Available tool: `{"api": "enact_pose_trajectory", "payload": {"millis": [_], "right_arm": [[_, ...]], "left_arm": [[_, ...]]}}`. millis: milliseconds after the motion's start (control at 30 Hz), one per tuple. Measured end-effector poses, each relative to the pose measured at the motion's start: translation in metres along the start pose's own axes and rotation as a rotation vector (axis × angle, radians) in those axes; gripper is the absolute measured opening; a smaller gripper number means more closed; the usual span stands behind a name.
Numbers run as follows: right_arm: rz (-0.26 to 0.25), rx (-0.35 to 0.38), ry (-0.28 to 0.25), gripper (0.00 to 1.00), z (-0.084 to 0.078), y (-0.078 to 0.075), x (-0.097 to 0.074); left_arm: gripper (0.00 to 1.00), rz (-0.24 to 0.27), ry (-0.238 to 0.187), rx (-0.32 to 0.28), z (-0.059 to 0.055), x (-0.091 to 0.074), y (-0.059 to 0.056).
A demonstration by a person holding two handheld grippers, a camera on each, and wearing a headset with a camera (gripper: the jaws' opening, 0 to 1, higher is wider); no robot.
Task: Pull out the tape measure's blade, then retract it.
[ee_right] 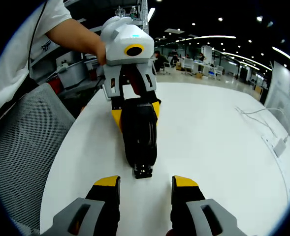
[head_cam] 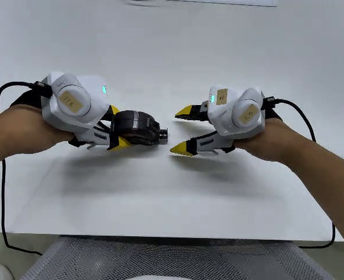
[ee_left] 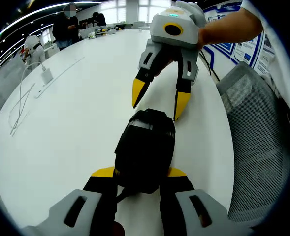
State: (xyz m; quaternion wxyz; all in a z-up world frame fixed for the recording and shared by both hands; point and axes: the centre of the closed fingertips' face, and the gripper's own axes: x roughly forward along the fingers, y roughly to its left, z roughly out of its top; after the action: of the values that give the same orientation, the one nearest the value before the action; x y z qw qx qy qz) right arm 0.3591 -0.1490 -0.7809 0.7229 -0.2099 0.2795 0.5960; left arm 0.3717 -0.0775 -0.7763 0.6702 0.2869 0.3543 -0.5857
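Left of centre, the left gripper (head_cam: pixel 117 126) clamps the black hard-cased tape measure (head_cam: pixel 138 127), rigid and probably weighty. The right gripper (head_cam: pixel 181 130), jaws spread, faces its small metal end hook (head_cam: pixel 163 135), likely the pinch point for the thin, springy blade.

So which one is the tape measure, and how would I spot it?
Look at the big white table, then at the left hand-held gripper over it. The tape measure is the chunky black case clamped between its jaws, facing the open right hand-held gripper. Its neighbours are white and yellow; it alone is a dark rounded lump.
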Motion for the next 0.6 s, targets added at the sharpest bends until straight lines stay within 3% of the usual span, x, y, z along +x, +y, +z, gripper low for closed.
{"api": "enact_pose_trajectory", "payload": {"millis": [600], "right_arm": [[0.029,-0.034,-0.034,0.24,0.010,0.004,0.012]], "left_arm": [[0.28,-0.004,0.002,0.000,0.001,0.000,0.000]]}}
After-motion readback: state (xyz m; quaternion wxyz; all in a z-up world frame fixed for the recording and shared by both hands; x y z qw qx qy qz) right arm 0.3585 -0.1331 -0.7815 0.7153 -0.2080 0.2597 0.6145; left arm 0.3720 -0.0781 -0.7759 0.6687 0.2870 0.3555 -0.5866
